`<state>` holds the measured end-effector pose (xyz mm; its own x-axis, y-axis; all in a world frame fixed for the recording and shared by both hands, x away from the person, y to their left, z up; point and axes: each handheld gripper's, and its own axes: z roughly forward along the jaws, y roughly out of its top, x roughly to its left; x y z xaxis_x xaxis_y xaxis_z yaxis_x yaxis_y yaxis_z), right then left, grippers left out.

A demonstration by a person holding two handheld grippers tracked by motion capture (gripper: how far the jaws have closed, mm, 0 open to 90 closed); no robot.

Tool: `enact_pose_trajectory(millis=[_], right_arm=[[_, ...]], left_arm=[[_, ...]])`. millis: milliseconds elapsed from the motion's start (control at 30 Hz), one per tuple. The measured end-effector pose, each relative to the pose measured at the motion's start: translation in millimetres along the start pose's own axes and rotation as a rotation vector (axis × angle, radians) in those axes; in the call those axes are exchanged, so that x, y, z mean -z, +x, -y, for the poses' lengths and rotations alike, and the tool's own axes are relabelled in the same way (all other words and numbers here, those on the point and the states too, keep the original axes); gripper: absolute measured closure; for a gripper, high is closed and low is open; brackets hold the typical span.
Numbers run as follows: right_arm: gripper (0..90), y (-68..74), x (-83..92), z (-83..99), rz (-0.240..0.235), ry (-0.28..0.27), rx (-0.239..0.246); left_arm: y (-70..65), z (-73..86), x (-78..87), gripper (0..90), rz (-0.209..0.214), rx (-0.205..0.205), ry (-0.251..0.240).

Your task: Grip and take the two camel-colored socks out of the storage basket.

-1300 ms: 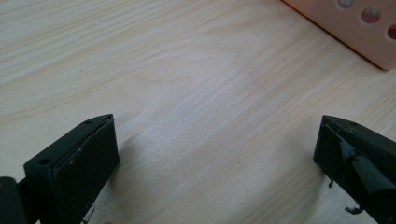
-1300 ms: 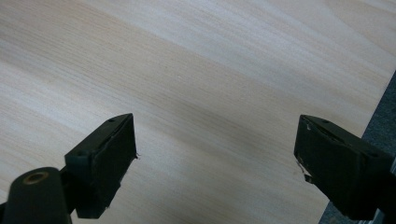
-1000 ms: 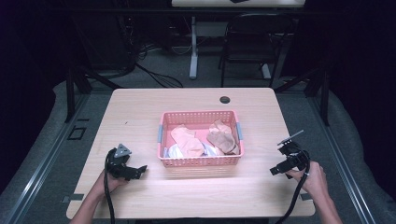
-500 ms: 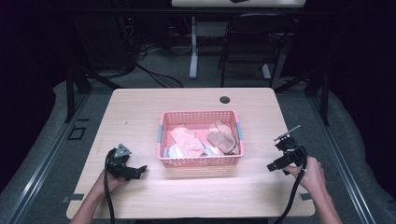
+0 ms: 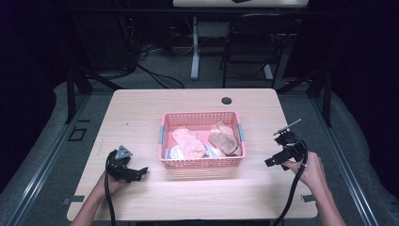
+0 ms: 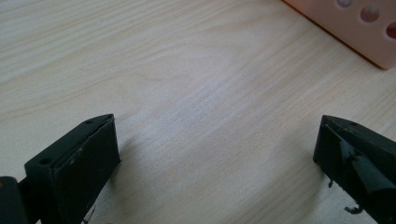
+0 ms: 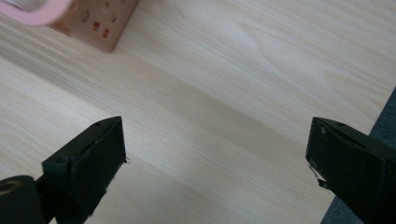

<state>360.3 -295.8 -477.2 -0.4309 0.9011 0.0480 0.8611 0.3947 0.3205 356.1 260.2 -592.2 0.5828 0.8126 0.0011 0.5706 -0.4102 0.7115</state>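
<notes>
Wood table [image 5: 141,113]: one pink basket [image 5: 201,162] centre, your two grippers, left [image 5: 136,173] and right [image 5: 273,161], both agape, empty; right's jaws just widened.

Before you: a rectangular table [image 5: 141,113] of pale, light-grained wood with rounded corners, standing on a grey floor [image 5: 56,122]. Near its far edge you see a small round black grommet [image 5: 227,100] set into the top. At the centre rests a pink perforated plastic basket [image 5: 201,163] with grey handles, directly on the wood; a corner of it also appears in both gripper views, with bare wood around it.
</notes>
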Motion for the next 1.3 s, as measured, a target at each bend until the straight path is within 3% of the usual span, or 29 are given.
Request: enact_pose_trajectory(millis=[333,700,1000,1300], right_arm=[[7.5,13.2,18.8,-23.2,-0.009,0.021,0.052],[7.1,35.5,40.7,-62.3,-0.013,-0.011,0.095],[6.6,51.0,40.7,-88.5,-0.015,0.015,0.14],[1.0,75.3,27.8,-117.8,-0.055,0.027,0.18]], left_arm=[[0.3,-0.1,0.1,0.0,0.0,-0.004,0.001],[0.0,0.0,0.0,0.0,0.0,0.0,0.0],[0.0,0.0,0.0,0.0,0.0,0.0,0.0],[0.1,0.0,0.0,0.0,0.0,-0.001,-0.001]])
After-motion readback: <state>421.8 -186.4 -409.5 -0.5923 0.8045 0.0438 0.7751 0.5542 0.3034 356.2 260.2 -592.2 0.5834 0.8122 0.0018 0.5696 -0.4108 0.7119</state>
